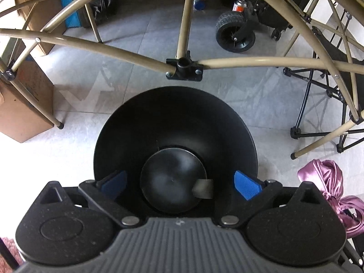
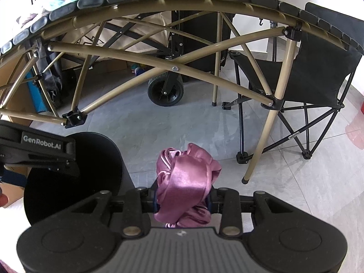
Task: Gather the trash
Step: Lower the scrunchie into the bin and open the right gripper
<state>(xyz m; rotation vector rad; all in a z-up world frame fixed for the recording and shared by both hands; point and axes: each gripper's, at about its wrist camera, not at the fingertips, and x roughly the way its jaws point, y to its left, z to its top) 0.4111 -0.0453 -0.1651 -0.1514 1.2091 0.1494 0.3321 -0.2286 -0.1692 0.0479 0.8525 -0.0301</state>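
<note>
Trash-wise, the round black plastic bin (image 1: 175,122) sits on the grey tiled floor (image 1: 141,84) right under the left tool (image 1: 179,183), with a small grey scrap (image 1: 203,188) lying on the bin's bottom at about 4 o'clock from its middle. Left tool is spread wide over the bin's mouth, its blue pads (image 1: 245,183) well apart and holding nothing. In the right wrist view that same left tool shows up at 9 o'clock, hanging over the bin.

Right tool (image 2: 183,201) is clamped on a crumpled shiny pink satin cloth (image 2: 184,179), jaws closed most of the way with the fabric bunched between them and spilling out above and below. The bundle sits just beside the bin, at about 3 o'clock from it.

Background stuff: tan metal tube frame of a folding tabletop (image 2: 182,68) arching across at 12 o'clock, a black folding camp chair (image 2: 318,68) at 2 o'clock, a black rubber wagon wheel (image 2: 165,91) dead ahead near 12, and a brown cardboard box (image 1: 25,104) at 9 o'clock in the left wrist view.
</note>
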